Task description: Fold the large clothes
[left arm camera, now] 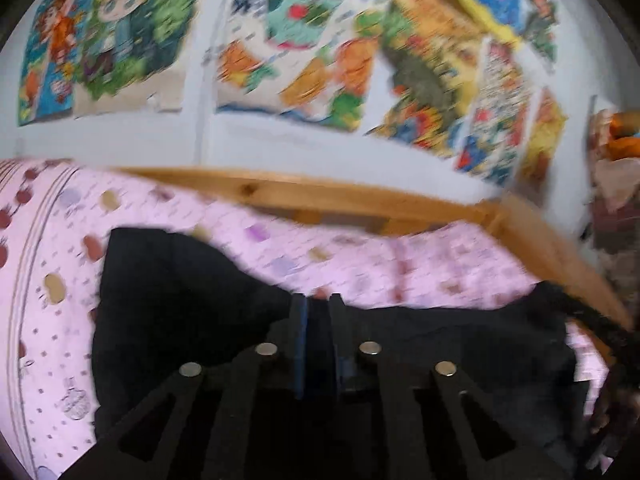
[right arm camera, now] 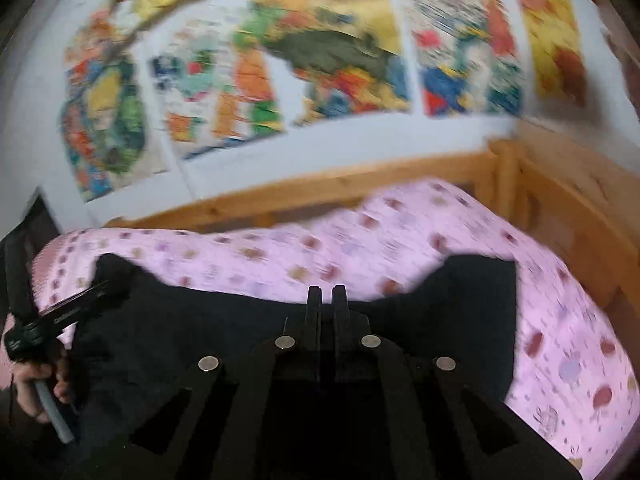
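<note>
- Lying across the pink patterned bed sheet (left arm camera: 360, 268) is a large black garment (left arm camera: 168, 288), spread wide with its far edge sagging in the middle and rising to a raised corner at each end.
- Seen from the left wrist view, the left gripper (left arm camera: 319, 300) sits at the garment's far edge, about midway along it; the jaws stand nearly together with dark cloth between the blue pads, though blur keeps me from saying whether they actually pinch it.
- Seen from the right wrist view, the right gripper (right arm camera: 327, 292) reaches the same far edge of the garment (right arm camera: 460, 312), and its jaws are closed with only a thin slit between them; whether cloth is caught in them cannot be made out.
- Beside the garment's left corner in the right wrist view, a hand (right arm camera: 40, 380) holds the handle of the other gripper tool.
- Beyond the garment, past the sheet, runs the wooden bed frame (left arm camera: 320, 192), and above that a white wall covered with colourful drawings (left arm camera: 288, 40).
- Both views are smeared by motion blur.
</note>
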